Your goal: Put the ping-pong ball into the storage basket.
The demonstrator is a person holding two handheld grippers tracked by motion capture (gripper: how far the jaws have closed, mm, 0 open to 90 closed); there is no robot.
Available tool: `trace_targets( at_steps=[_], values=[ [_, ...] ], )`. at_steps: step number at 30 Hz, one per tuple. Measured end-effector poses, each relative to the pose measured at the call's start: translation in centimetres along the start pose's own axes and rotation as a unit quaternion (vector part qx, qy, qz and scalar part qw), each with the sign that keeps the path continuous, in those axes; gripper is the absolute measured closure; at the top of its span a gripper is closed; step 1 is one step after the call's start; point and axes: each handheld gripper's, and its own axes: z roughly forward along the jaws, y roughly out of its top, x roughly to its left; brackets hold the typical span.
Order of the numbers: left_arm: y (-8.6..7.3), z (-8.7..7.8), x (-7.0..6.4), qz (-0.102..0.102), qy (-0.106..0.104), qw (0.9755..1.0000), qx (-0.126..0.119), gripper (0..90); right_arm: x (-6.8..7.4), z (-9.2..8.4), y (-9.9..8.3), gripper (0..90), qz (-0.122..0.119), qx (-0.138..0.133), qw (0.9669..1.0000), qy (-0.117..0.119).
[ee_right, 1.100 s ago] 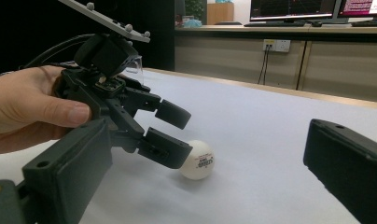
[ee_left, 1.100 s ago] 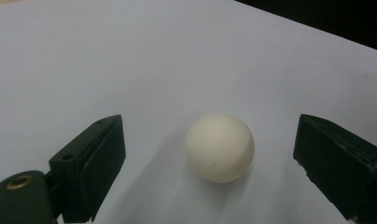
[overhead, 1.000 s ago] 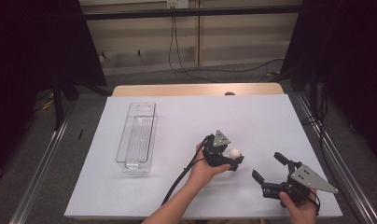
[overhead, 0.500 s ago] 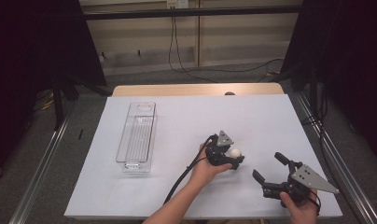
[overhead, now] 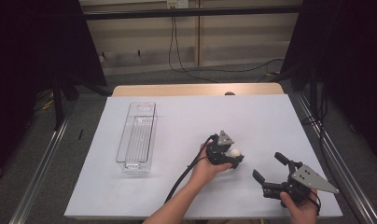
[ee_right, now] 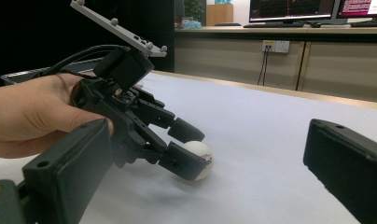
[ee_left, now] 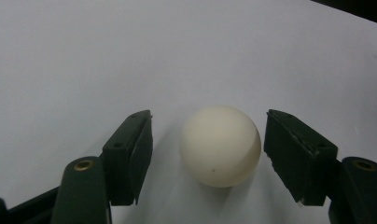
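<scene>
Because the white ball [ee_left: 220, 145] is light, smooth and apt to roll on the white surface [overhead: 186, 126], grip it across its middle; the left tool [ee_left: 207, 156] has just been closing around it, pads not yet touching.

A ball [overhead: 233, 152] lies on the table [overhead: 186, 116], right of the tray [overhead: 136, 137].

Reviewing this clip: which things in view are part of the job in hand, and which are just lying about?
In the job:
- white ball, on the white table, between the left tongs, whose jaws have just been closing; a gap shows either side
- left hand

Lying about:
- clear plastic tray, off to the left, untouched
- right tongs, open, holding nothing
</scene>
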Motion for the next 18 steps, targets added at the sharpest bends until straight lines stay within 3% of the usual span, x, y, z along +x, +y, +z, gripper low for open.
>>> trace_targets(
  at_steps=[13,14,18],
  values=[
    [0.1,0.45,-0.23,0.012,-0.006,0.9998,0.013,39.5,0.0,0.04,0.01,0.7,-0.003,-0.003,1.0,0.002],
    [0.21,0.31,-0.27,0.016,0.001,0.9995,0.028,40.5,-0.01,0.02,0.0,0.7,-0.002,-0.002,1.0,0.002],
    [0.16,0.43,-0.22,0.015,-0.008,0.9996,0.022,48.5,-0.03,0.01,0.01,0.7,-0.001,-0.001,1.0,0.001]
  ],
)
